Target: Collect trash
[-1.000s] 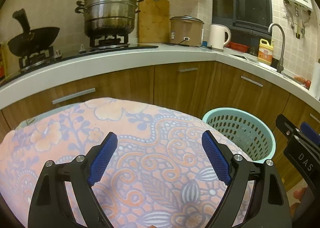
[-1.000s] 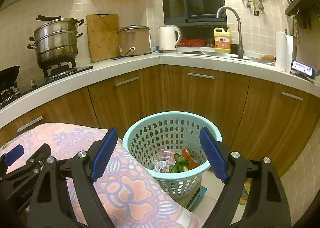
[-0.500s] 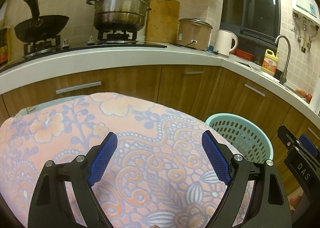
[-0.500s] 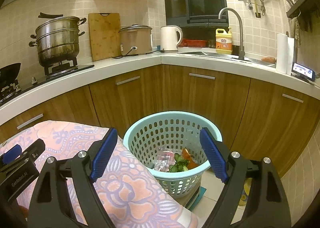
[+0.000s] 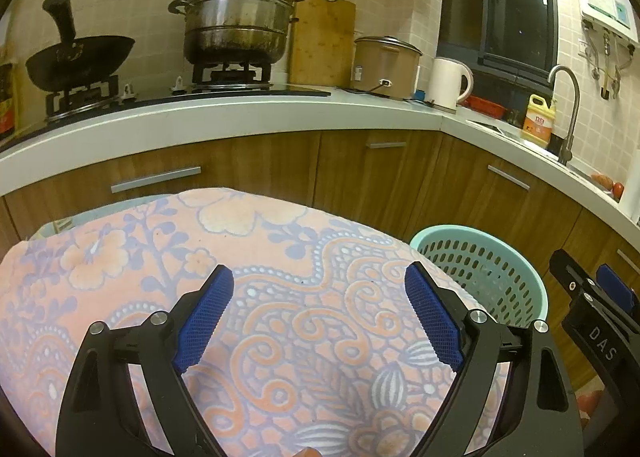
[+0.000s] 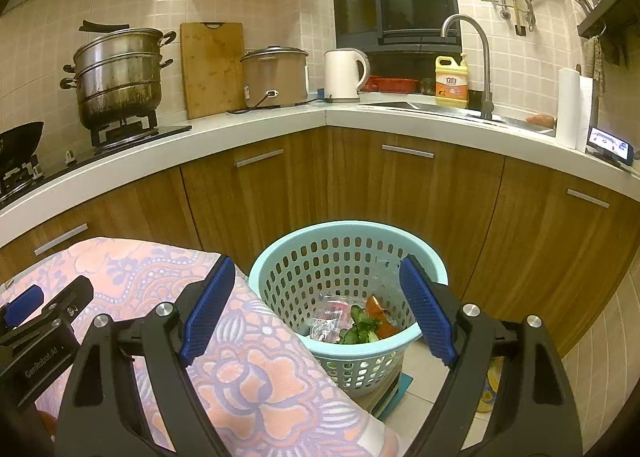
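The basket (image 6: 347, 245) is pale teal plastic, perforated and smooth; the cloth (image 5: 280, 265) over the table looks like soft, matt terry. Cabinet fronts (image 6: 416, 201) show wood grain with a slight sheen — their handles brushed metal. The steamer pot (image 5: 238, 17) is steel (dulled, stained low down), the gripper pads (image 5: 206, 313) ribbed blue rubber.

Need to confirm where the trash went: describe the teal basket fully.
The teal basket is round, plastic-looking, its wall perforated with oval holes under a smooth rim. It stands upright on the floor before the wooden cabinets, beside the floral cloth. Inside lie green scraps, an orange piece and clear wrapping.
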`<action>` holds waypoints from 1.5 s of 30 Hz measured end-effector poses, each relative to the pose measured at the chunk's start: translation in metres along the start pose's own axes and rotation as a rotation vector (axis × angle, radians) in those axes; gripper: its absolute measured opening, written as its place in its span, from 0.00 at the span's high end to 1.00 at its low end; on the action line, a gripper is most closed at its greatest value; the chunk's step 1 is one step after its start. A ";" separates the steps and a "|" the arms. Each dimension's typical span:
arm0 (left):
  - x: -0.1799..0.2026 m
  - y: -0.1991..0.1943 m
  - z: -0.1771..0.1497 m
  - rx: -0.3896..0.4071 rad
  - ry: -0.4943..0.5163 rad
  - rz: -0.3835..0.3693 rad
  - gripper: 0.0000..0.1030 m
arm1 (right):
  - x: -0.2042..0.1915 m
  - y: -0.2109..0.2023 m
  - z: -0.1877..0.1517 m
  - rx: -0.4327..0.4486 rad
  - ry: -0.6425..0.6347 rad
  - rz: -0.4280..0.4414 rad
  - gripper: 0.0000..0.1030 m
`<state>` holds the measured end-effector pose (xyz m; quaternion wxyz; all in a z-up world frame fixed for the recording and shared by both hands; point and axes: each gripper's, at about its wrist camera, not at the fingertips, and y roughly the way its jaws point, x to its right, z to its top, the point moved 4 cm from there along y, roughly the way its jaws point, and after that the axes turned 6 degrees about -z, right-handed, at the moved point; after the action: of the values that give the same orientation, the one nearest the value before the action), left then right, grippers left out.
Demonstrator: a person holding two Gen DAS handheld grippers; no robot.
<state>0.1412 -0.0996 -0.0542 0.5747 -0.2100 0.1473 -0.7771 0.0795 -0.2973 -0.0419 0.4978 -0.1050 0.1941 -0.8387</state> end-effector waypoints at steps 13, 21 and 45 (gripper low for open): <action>0.002 -0.002 0.001 0.001 0.007 -0.001 0.14 | -0.001 0.001 0.000 -0.008 -0.008 0.002 0.22; 0.002 -0.002 0.000 0.002 0.008 0.000 0.13 | -0.002 0.002 0.000 -0.010 -0.009 0.003 0.19; 0.003 -0.002 0.001 -0.002 0.015 -0.002 0.13 | -0.003 0.002 -0.001 -0.013 -0.003 -0.001 0.18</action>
<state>0.1398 -0.1017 -0.0521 0.5727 -0.2049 0.1522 -0.7790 0.0824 -0.2956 -0.0441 0.4972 -0.1097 0.1987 -0.8374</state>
